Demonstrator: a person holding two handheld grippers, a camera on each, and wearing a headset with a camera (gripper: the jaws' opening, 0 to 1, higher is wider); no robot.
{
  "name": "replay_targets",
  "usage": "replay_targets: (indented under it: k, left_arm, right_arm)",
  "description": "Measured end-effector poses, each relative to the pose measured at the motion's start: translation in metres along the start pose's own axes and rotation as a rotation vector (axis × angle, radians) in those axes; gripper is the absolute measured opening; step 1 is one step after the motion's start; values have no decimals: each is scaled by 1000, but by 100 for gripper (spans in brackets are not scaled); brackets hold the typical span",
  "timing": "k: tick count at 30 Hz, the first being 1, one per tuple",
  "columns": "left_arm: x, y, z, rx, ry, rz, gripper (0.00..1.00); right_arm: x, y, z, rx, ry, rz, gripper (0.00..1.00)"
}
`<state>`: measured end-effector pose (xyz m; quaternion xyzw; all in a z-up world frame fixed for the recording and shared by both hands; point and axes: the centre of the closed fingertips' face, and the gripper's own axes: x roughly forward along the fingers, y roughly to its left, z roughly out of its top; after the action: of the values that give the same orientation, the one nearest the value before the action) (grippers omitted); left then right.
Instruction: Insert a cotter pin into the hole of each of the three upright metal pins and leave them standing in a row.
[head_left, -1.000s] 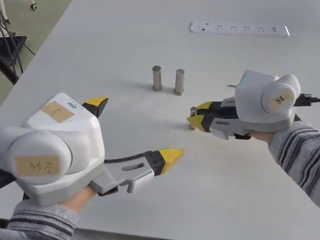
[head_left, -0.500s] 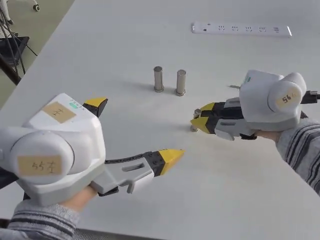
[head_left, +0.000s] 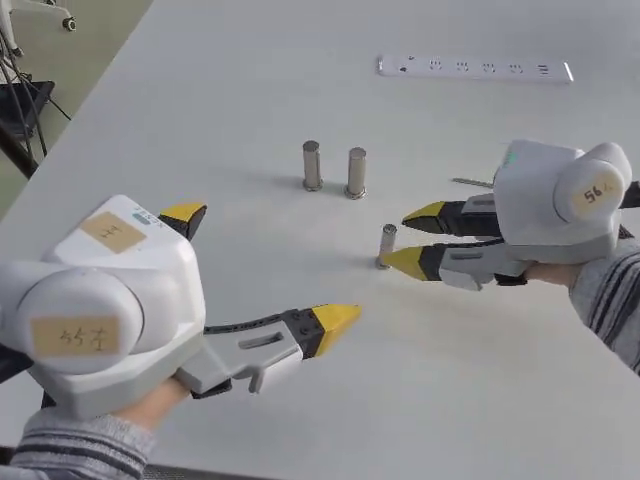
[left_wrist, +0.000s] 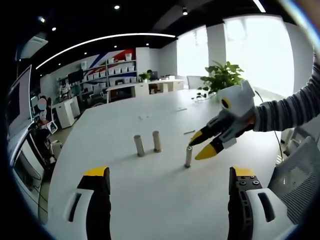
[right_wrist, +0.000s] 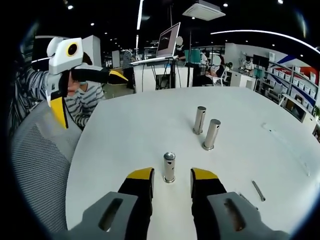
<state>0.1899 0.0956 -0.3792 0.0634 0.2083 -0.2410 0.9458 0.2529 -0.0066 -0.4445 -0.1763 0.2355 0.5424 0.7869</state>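
Three short metal pins stand upright on the white table (head_left: 200, 110). Two are side by side, one (head_left: 312, 165) (right_wrist: 199, 120) left of the other (head_left: 356, 172) (right_wrist: 212, 134). The third pin (head_left: 387, 245) (right_wrist: 169, 167) (left_wrist: 188, 156) stands nearer, apart from them. My right gripper (head_left: 412, 238) (right_wrist: 171, 176) is open, its yellow tips either side of the third pin and just short of it, not touching. A thin cotter pin (head_left: 470, 182) (right_wrist: 258, 190) lies flat behind the right gripper. At lower left my left gripper (head_left: 260, 265) (left_wrist: 170, 175) is held wide open and holds nothing.
A white power strip (head_left: 475, 68) lies at the far edge of the table. The table's left edge (head_left: 70, 130) drops to the floor, where dark chair legs stand. Bare tabletop lies between the two grippers.
The right gripper was shut on the third pin; its jaws have spread and drawn back slightly to the right, leaving the pin standing. The left gripper has barely moved.
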Motion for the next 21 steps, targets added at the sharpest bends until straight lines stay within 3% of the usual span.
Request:
replay_targets:
  k: [8, 10, 13, 17, 21]
  left_arm:
    - [-2, 1, -1, -7, 9, 1, 99]
    - [-2, 1, -1, -6, 7, 2, 99]
    - [-3, 2, -1, -9, 8, 5, 98]
    - [-4, 3, -2, -12, 7, 8, 98]
    - [-4, 3, -3, -16, 9, 11, 98]
  right_arm:
    - [-29, -35, -21, 43, 79, -115, 26]
    - [-36, -47, -28, 94, 115, -169, 26]
    - [-42, -60, -38, 92, 177, -209, 24]
    - [-44, -69, -43, 100, 207, -217, 21]
    - [-43, -78, -54, 108, 276, -220, 18]
